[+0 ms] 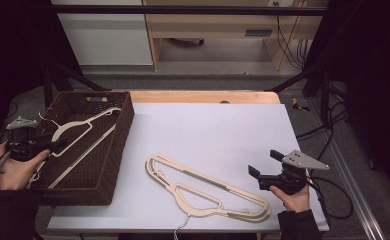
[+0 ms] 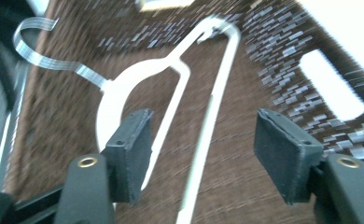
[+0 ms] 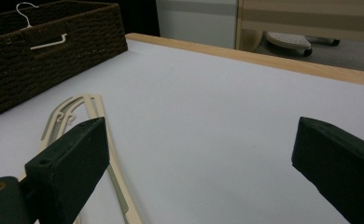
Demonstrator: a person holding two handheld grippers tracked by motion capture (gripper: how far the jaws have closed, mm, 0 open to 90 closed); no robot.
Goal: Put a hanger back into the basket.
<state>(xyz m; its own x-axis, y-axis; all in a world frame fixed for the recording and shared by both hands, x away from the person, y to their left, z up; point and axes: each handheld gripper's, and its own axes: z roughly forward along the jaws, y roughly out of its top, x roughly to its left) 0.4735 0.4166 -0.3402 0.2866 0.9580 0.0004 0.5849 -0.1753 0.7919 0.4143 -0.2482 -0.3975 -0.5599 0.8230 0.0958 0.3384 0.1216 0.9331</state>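
The basket (image 1: 114, 150) is dark brown with a tight woven pattern, and the hanger (image 1: 78, 131) inside it is plain white with a silvery hook. The hangers (image 1: 203, 192) out on the counter (image 1: 223, 130) are cream with thin grey-green strips. The counter top is pale grey-white, edged in light wood. Both tongs, left (image 2: 203, 158) and right (image 3: 199, 172), have matt black pads; a grey plate (image 1: 303, 160) sits on the right one.

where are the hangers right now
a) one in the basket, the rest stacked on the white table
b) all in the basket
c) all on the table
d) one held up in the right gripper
a: one pale hanger lies inside the brown woven basket under the open left gripper, while the other hangers lie stacked on the white table in front of the open, empty right gripper.
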